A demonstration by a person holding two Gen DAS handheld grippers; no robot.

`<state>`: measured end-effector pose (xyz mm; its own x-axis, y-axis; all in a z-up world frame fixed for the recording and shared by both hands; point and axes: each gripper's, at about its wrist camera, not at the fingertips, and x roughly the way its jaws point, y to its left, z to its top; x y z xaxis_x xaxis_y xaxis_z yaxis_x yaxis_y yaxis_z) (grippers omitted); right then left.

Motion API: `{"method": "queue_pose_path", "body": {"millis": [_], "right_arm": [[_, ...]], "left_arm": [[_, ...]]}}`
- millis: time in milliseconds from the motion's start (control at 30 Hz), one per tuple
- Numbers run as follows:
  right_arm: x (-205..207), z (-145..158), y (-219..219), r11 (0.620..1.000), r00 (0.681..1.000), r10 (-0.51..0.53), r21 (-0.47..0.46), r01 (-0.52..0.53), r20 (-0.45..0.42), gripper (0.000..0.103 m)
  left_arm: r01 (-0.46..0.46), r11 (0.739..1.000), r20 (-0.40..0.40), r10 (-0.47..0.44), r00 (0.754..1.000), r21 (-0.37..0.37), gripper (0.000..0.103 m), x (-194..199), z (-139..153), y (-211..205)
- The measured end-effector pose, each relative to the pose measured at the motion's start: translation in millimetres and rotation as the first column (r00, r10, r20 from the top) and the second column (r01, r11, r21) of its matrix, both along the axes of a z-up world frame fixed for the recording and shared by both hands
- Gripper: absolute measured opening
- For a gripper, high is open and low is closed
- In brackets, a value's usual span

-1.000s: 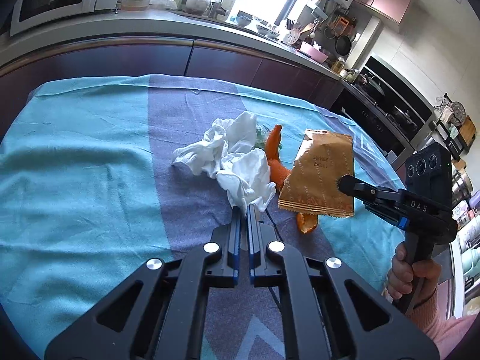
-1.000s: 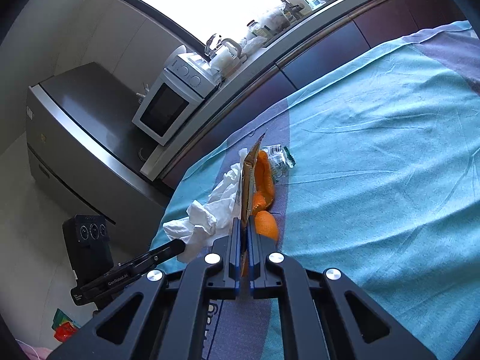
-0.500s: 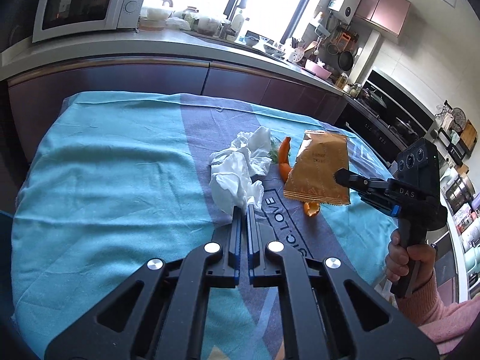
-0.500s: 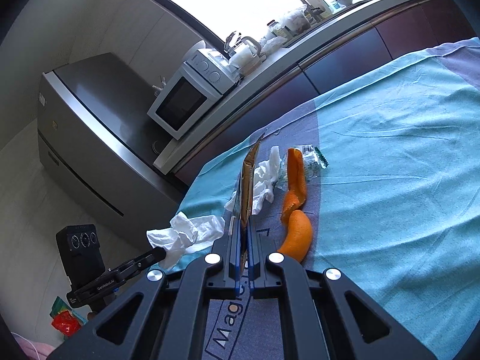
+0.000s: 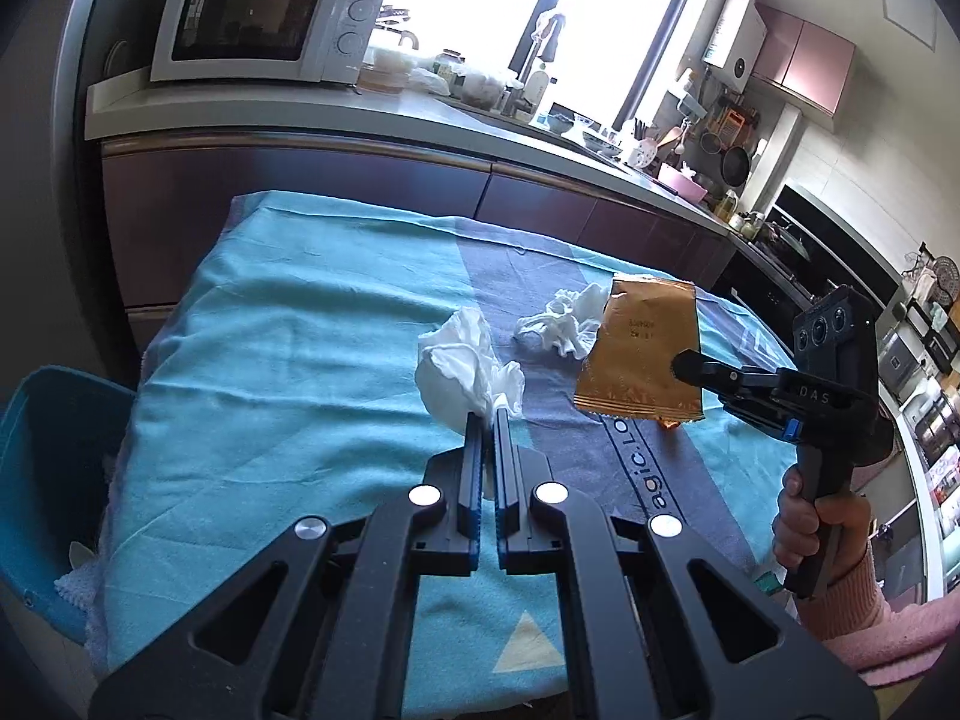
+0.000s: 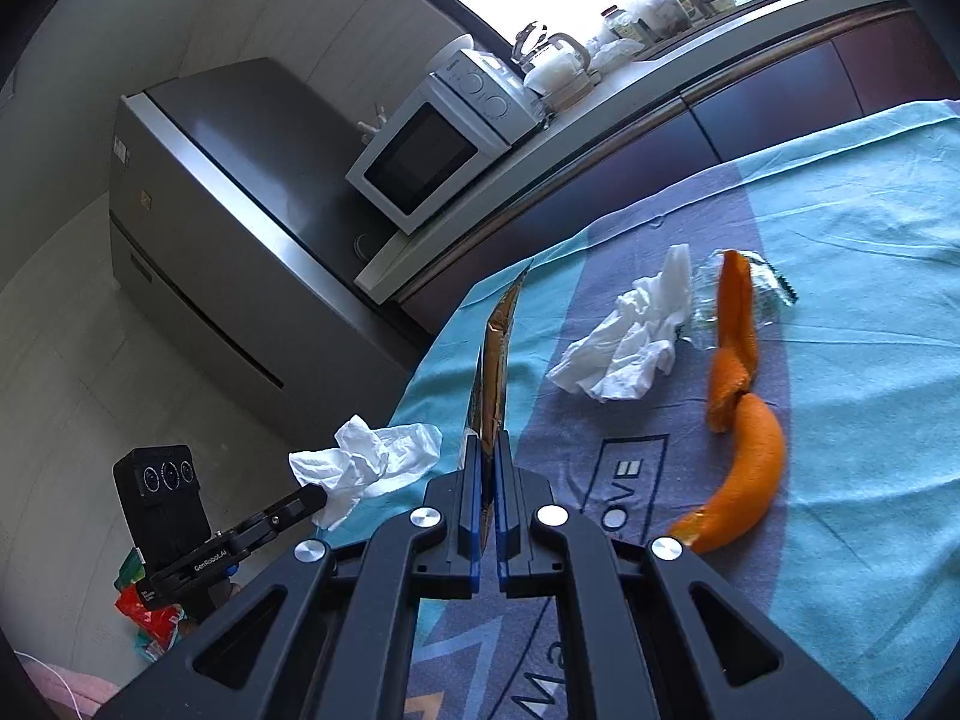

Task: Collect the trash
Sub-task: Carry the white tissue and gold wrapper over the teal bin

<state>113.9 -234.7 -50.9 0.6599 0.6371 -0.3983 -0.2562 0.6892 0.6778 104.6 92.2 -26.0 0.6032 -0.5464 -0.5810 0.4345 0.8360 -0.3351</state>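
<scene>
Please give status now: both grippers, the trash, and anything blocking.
Left gripper shut on white tissue. Right gripper shut on gold wrapper. Second tissue and orange peel lie on the cloth. Nothing blocking.

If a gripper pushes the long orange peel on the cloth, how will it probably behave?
The orange peel looks thin and curved, so it is probably light and would slide or pivot rather than roll. It seems to lie in two pieces meeting near the middle; a push may separate them. The wrinkled tablecloth might catch its edges.
</scene>
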Motion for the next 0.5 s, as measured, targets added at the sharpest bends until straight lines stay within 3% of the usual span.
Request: {"method": "queue_pose_path", "body": {"millis": [500], "right_arm": [[32.9,13.6,87.4,0.978,0.978,0.208,-0.017,-0.208,0.010,0.003]], "left_arm": [[-0.161,0.987,0.027,0.161,0.986,-0.014,0.004,-27.9,10.9,75.8]]}}
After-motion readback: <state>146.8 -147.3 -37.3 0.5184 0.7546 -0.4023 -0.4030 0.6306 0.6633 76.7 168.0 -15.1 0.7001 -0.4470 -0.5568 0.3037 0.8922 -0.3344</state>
